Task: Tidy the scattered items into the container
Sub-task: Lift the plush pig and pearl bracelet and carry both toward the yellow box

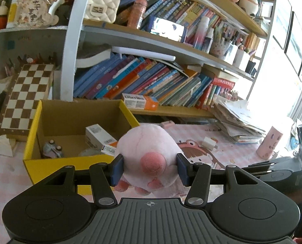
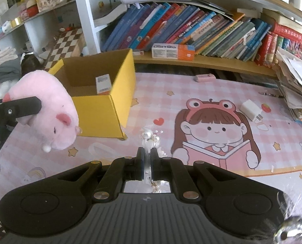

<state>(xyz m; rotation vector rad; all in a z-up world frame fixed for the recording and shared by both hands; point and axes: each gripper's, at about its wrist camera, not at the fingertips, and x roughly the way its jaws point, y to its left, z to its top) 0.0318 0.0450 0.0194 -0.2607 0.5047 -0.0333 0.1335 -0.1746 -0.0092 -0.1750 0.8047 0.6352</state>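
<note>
My left gripper (image 1: 149, 167) is shut on a pink plush pig (image 1: 148, 148) and holds it above the mat, just right of the yellow cardboard box (image 1: 31, 136). The pig (image 2: 49, 109) and box (image 2: 102, 109) also show in the right wrist view. Inside the box lie a white carton (image 1: 99, 136) and a small toy (image 1: 52, 150). My right gripper (image 2: 147, 156) is shut on a clear pearl-trimmed hair clip (image 2: 151, 137) that sticks out past the fingertips. A white charger plug (image 2: 250, 109) and a pink eraser-like case (image 2: 204, 77) lie on the pink mat (image 2: 212, 81).
A bookshelf full of books (image 2: 191, 26) runs along the back. A stack of papers (image 2: 297, 85) sits at the right. A chessboard (image 1: 26, 93) leans behind the box. A pink cup (image 1: 269, 142) stands on the mat at right.
</note>
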